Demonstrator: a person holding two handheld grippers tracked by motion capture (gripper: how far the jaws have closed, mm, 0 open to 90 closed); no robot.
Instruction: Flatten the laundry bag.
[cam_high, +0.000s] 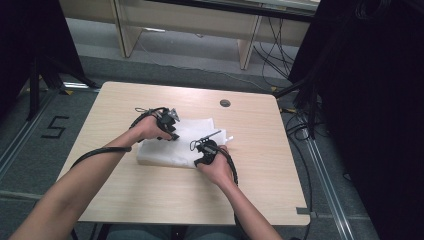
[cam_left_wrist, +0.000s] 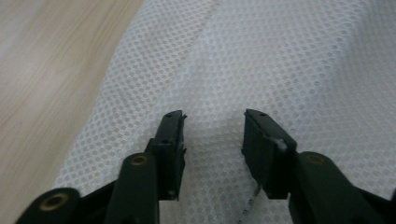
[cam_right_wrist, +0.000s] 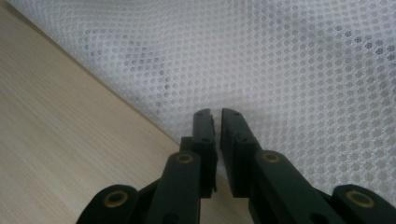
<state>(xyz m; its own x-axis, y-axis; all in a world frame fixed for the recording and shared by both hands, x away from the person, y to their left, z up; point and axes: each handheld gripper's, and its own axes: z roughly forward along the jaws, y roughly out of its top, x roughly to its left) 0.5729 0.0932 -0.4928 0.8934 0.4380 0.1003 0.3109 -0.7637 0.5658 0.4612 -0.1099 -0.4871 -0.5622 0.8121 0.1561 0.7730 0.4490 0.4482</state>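
Note:
A white mesh cloth (cam_high: 167, 150) lies folded on the middle of the wooden table (cam_high: 250, 180). My left gripper (cam_high: 174, 134) hovers over the cloth's far left part; in the left gripper view the left gripper (cam_left_wrist: 214, 126) stands open, a raised fold of the mesh cloth (cam_left_wrist: 280, 60) running between its jaws. My right gripper (cam_high: 199, 151) sits at the cloth's near right edge. In the right gripper view the right gripper (cam_right_wrist: 217, 116) has its jaws pressed almost together on the mesh cloth (cam_right_wrist: 289, 65) just inside its border.
A small round grommet (cam_high: 225, 103) is set in the table near its far edge. Black cables (cam_high: 95, 152) trail from both grippers across the table. Bare wood (cam_right_wrist: 56, 140) surrounds the cloth on all sides.

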